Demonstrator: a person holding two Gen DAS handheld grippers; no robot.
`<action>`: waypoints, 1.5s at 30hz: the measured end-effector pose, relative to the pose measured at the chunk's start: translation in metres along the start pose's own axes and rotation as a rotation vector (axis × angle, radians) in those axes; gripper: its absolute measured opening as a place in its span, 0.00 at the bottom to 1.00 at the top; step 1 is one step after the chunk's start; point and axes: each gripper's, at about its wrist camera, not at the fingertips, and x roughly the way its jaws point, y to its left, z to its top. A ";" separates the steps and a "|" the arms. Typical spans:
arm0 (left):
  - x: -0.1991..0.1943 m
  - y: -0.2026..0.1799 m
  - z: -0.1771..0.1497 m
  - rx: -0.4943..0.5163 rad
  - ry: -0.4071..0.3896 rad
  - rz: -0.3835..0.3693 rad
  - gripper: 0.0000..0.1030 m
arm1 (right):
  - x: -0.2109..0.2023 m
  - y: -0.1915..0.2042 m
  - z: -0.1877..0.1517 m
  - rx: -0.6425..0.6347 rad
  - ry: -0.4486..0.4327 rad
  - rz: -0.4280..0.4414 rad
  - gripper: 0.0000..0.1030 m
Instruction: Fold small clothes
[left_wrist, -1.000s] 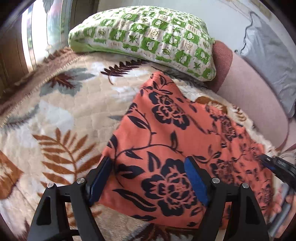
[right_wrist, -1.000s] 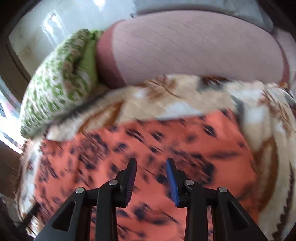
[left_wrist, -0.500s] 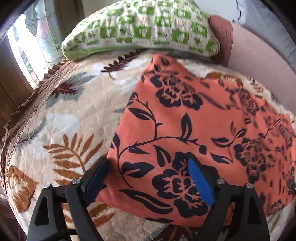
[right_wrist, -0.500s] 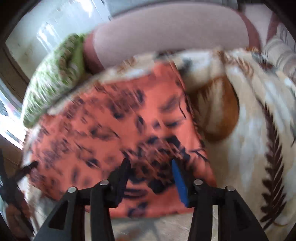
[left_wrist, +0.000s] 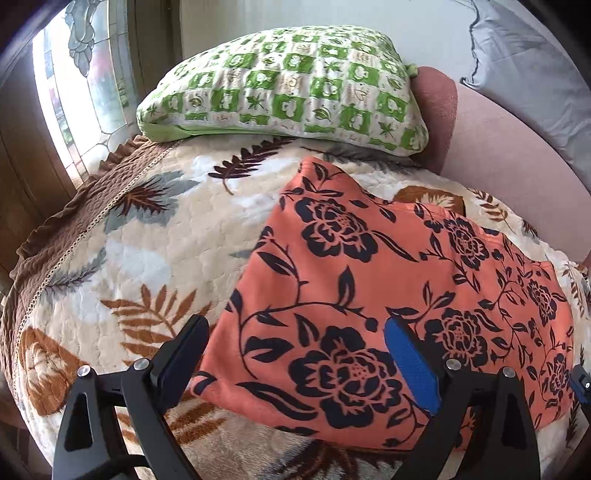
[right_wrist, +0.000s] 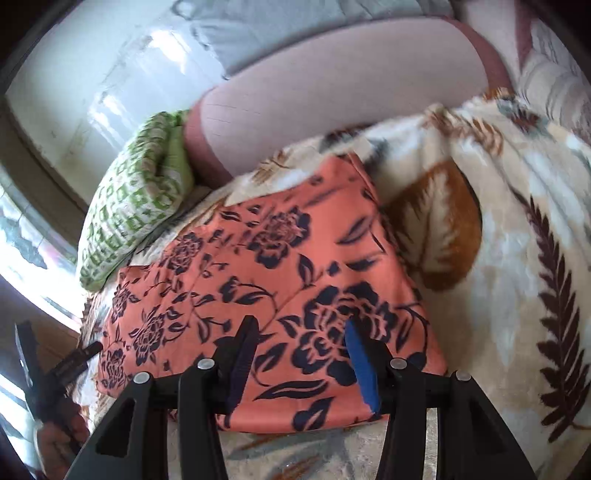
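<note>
I can read no brand, label or writing on anything here. The orange cloth with black flower print (left_wrist: 369, 295) lies flat on the cream plush blanket with brown leaf pattern (left_wrist: 147, 236), below the green-and-white checked pillow (left_wrist: 288, 88). My left gripper (left_wrist: 295, 354) hangs spread wide over the cloth's near left corner, grasping nothing, and my right gripper (right_wrist: 299, 354) is parted above its near right corner, also released.
</note>
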 end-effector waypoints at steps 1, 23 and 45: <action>0.004 -0.003 -0.001 0.017 0.019 0.008 0.94 | 0.002 0.000 -0.003 0.003 0.025 0.004 0.51; -0.005 -0.002 -0.008 0.029 0.053 -0.009 0.96 | -0.013 -0.003 -0.016 0.098 0.070 0.136 0.58; -0.007 0.046 -0.063 -0.148 0.165 -0.212 0.96 | -0.011 -0.022 -0.071 0.396 0.166 0.322 0.70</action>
